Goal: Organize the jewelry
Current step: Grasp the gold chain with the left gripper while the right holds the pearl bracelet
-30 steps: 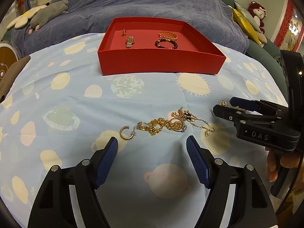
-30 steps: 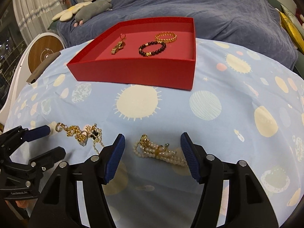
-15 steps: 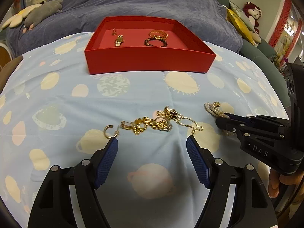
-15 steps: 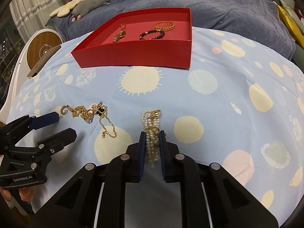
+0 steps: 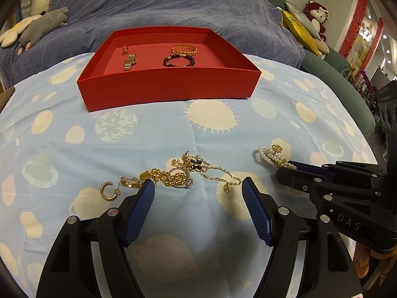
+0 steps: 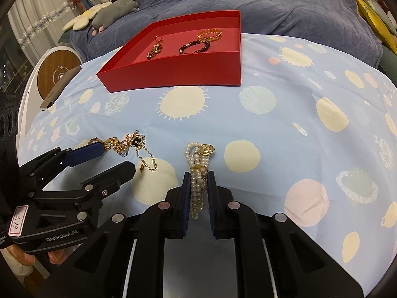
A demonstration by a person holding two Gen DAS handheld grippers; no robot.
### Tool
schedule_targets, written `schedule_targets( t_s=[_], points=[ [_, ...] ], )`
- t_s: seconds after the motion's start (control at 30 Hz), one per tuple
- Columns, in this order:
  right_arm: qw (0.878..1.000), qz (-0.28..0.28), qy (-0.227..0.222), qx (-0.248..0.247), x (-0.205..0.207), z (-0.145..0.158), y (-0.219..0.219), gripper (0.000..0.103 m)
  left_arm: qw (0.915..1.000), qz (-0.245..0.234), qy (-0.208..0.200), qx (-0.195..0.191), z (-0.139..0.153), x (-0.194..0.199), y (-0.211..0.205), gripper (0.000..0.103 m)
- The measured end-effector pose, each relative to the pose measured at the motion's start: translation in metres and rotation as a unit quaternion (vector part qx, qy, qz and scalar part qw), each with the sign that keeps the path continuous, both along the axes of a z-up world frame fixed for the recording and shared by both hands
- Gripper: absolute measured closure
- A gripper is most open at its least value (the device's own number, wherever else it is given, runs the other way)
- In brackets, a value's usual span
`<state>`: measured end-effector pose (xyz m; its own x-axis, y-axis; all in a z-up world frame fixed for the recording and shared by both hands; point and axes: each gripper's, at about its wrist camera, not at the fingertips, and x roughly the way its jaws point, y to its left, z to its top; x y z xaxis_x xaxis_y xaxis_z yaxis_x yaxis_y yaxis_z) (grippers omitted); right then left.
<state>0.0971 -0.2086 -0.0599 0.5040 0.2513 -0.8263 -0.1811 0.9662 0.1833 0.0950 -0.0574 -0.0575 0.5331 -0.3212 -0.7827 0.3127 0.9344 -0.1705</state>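
A red tray (image 5: 168, 87) on the blue cloth holds a gold watch (image 5: 130, 61), a dark bead bracelet (image 5: 179, 60) and a gold bangle (image 5: 184, 49). My right gripper (image 6: 199, 181) is shut on a pearl bracelet (image 6: 197, 164) with a gold charm; the bracelet also shows in the left wrist view (image 5: 271, 157). My left gripper (image 5: 198, 193) is open, its fingers either side of a tangle of gold chains (image 5: 183, 175). A gold hoop earring (image 5: 108, 191) lies left of the left finger. The tray (image 6: 173, 74) and chains (image 6: 129, 145) show in the right wrist view too.
The cloth with sun and planet prints covers a round-edged surface. A blue blanket (image 5: 158, 7) lies behind the tray. Plush toys (image 5: 32, 27) sit at the far left, cushions and a red plush (image 5: 316, 16) at the far right. A round wooden-faced object (image 6: 58, 77) stands left.
My right gripper closed on the pearl bracelet and holds it. My left gripper moved forward toward the gold chains, its fingers still open.
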Motion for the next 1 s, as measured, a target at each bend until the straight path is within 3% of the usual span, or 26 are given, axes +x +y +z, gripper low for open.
schedule_targets(
  t_s=[0.2,0.4,0.47,0.53,0.57,0.7,1.0],
  points=[
    [1.0,-0.02,-0.002,0.013,-0.003,0.005,-0.017,0.091,0.9996,-0.026,-0.011,0.008,-0.004,0.002,-0.022,0.04],
    [1.0,-0.024,-0.003,0.016,-0.005,0.006,-0.021,0.091,0.9969,-0.027,-0.04,0.061,-0.009,0.001,-0.037,0.059],
    [1.0,-0.023,-0.004,0.016,-0.006,0.007,-0.02,0.091,0.996,-0.03,-0.045,0.072,-0.009,0.0,-0.039,0.072],
    [1.0,-0.024,-0.004,0.015,-0.006,0.008,-0.018,0.091,0.9947,-0.034,-0.05,0.083,-0.008,0.0,-0.04,0.099],
    [1.0,-0.024,-0.005,0.016,-0.006,0.008,-0.018,0.091,0.9949,-0.04,-0.045,0.081,-0.009,0.0,-0.04,0.102],
    [0.999,-0.025,-0.013,0.02,-0.007,0.017,-0.017,0.091,0.9965,-0.045,-0.035,0.061,-0.003,-0.001,-0.034,0.102],
    [0.998,-0.036,-0.04,0.039,-0.009,0.042,-0.019,0.091,0.9981,-0.018,-0.057,-0.017,0.054,-0.008,0.003,0.103]
  ],
)
